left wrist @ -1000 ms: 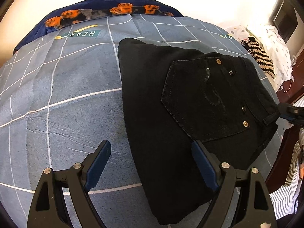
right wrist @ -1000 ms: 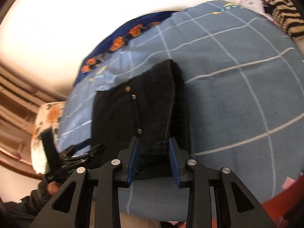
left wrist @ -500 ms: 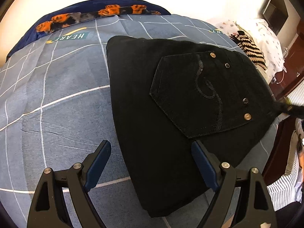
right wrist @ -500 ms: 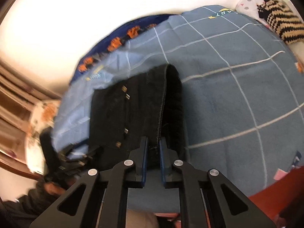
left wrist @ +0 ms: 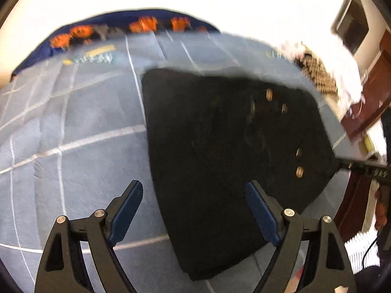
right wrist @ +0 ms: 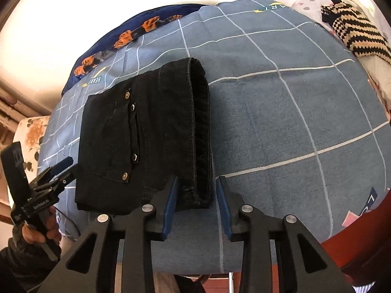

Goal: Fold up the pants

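Observation:
The black pants (right wrist: pixel 144 141) lie folded in a thick stack on the blue checked bedspread (right wrist: pixel 281 122), back pocket with rivets facing up. My right gripper (right wrist: pixel 196 207) is open, its fingers either side of the stack's near waistband corner, not pinching it. My left gripper (left wrist: pixel 194 210) is open above the pants' (left wrist: pixel 220 151) other end, which shows blurred in the left wrist view. The left gripper (right wrist: pixel 57 171) also shows at the left in the right wrist view, beside the stack's edge.
A striped knit garment (right wrist: pixel 354 31) lies on a dotted white cloth at the far right. A dark blue pillow with orange print (right wrist: pixel 132 34) is at the bed's head. A reddish wooden edge (right wrist: pixel 361 244) runs along the bed's near side.
My right gripper was shut on the pants' waistband edge half a second ago and is now open around it. The left wrist view has shifted and blurred; the left gripper stays open.

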Demonstrator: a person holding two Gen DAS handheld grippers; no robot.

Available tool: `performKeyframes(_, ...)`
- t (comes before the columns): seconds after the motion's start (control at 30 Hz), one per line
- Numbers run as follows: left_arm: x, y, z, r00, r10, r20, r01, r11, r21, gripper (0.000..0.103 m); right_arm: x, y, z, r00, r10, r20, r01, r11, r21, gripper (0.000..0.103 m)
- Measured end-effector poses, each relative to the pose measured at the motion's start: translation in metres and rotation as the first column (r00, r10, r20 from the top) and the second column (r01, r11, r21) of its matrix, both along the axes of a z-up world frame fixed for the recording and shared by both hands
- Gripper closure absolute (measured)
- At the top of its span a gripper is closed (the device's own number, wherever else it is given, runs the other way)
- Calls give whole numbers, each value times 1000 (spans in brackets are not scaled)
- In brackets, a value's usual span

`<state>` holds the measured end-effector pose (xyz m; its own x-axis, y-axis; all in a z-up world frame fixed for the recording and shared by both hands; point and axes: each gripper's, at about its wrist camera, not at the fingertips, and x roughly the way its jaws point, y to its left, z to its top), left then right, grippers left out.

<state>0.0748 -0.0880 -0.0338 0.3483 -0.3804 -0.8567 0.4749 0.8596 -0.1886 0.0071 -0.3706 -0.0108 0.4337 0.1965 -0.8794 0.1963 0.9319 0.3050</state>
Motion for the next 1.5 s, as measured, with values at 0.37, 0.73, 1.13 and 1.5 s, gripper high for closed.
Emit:
performKeyframes(0.37,3,14,10,1000,23,3,-23,999,-31,25,8,-3,14,1000,-4,-7,4,1000,-24,58)
performKeyframes(0.73,69,-3,37,997,63,36,-56,981,-187,25,83,22,40,986,78,148,-73,997,-39,58)
performKeyframes(1.13,127,-22,-11,998,55,2,-55,997,-60,26,105,21,-2,991,94,91,-89,995,-54,58)
performKeyframes(1.5,114,-24,10,996,66,63,-67,998,4,29,100,13,-4,988,104,115,-106,994,15,56)
